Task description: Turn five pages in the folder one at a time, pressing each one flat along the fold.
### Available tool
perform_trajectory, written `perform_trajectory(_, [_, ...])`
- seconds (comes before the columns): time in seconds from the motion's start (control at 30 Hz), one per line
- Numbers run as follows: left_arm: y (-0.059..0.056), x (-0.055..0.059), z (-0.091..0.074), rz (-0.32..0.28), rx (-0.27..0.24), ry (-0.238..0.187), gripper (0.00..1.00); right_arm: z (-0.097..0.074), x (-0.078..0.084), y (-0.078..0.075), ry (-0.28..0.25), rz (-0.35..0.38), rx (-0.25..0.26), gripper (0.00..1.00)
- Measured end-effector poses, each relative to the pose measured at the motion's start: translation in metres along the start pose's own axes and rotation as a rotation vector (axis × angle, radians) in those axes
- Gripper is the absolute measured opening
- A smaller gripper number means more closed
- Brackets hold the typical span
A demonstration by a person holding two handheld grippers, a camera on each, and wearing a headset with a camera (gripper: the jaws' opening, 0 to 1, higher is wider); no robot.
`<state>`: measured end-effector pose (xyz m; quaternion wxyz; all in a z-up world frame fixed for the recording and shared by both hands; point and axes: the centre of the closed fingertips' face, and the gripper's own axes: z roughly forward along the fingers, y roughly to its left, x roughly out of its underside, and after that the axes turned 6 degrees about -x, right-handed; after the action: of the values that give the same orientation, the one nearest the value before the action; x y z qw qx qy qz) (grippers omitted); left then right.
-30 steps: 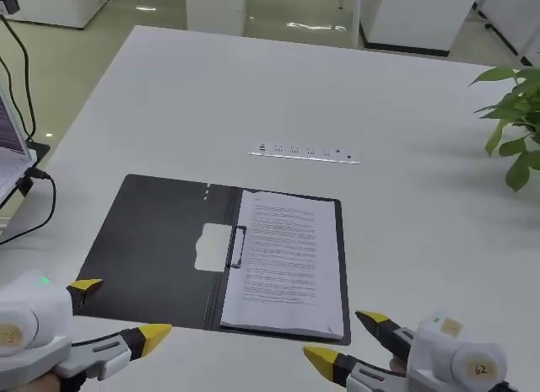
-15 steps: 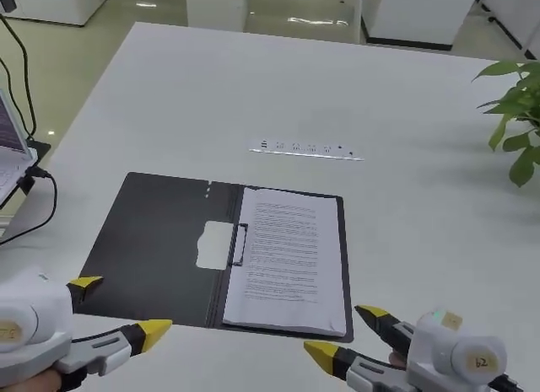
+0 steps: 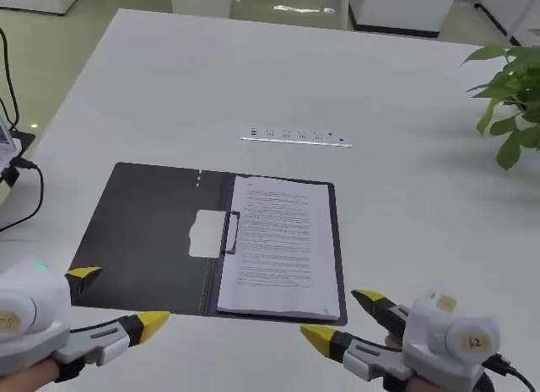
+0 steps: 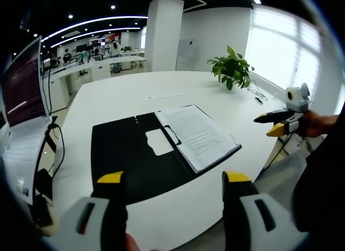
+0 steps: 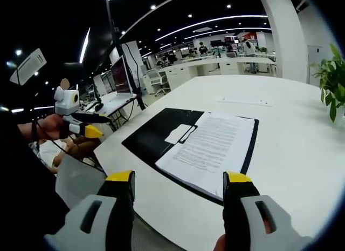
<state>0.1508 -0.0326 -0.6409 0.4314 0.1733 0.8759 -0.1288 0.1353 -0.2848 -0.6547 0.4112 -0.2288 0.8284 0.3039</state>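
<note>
A black folder (image 3: 148, 240) lies open on the white table, its inside cover on the left and a stack of printed pages (image 3: 283, 244) clipped flat on the right. The same folder (image 4: 129, 154) and pages (image 4: 199, 135) appear in the left gripper view, and the folder (image 5: 156, 135) and pages (image 5: 213, 148) in the right gripper view. My left gripper (image 3: 118, 299) hovers open off the folder's near left corner. My right gripper (image 3: 344, 318) hovers open just off the near right corner of the pages. Neither holds anything.
A white power strip (image 3: 295, 137) lies on the table beyond the folder. A potted plant (image 3: 510, 97) stands at the far right. A black cable (image 3: 25, 190) runs along the left edge. The table edge is close to both grippers.
The head view has shifted slightly, so the folder sits a little higher and more to the left in the picture. Both grippers stay open at about the same places near the front edge.
</note>
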Motion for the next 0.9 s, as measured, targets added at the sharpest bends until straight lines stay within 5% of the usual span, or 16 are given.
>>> perform_trajectory(0.5, [0.003, -0.006, 0.005, 0.039, 0.045, 0.006, 0.72, 0.001, 0.002, 0.007, -0.01, 0.021, 0.046, 0.65])
perform_trajectory(0.9, [-0.022, -0.022, 0.027, 0.157, 0.119, 0.021, 0.72, -0.017, 0.006, 0.0, -0.017, 0.034, 0.065, 0.65])
